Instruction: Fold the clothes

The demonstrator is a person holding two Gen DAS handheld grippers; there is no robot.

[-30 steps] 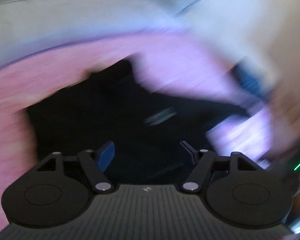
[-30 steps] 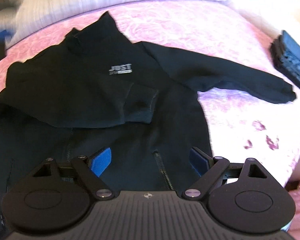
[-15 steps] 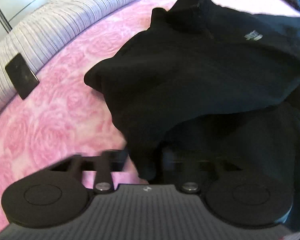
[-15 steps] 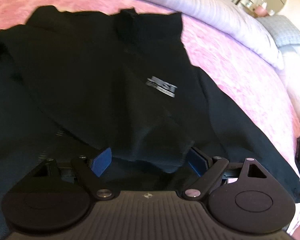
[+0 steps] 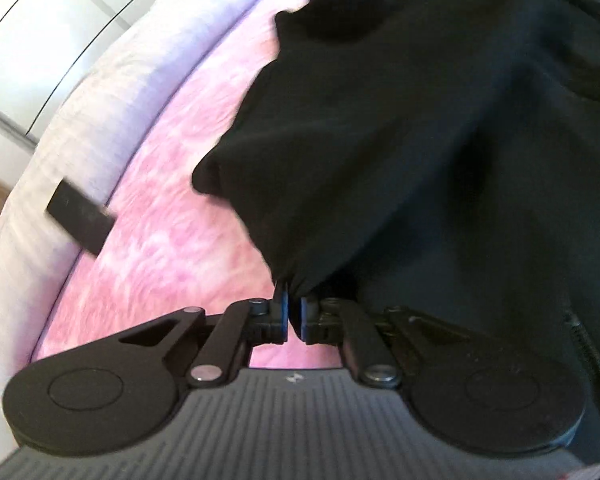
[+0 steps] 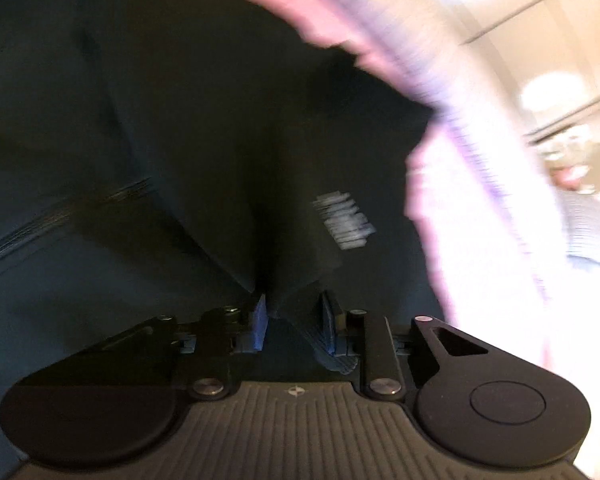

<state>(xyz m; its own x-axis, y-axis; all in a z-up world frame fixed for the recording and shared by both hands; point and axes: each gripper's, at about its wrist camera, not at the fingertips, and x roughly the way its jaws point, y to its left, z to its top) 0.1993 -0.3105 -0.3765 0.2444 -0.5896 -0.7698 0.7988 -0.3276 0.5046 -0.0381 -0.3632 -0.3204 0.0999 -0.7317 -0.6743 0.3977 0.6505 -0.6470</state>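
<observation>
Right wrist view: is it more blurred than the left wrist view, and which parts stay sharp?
Right wrist view: strong motion blur; the jacket logo and pink bedspread smear, while the right gripper stays fairly sharp. Left wrist view: milder blur; the black jacket lacks detail, but the left gripper is crisp.

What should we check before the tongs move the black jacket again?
1. Left tongs pinching the black jacket: ok.
2. Right tongs closed on fabric: ok, a ribbed edge sits between them.
3. Black flat thing away from the jacket: ok.
4. Pink bedspread free beside the jacket: ok.
5. Jacket lying smooth: not ok, bunched at both grips.
6. Right sleeve position: cannot tell, too blurred.
</observation>
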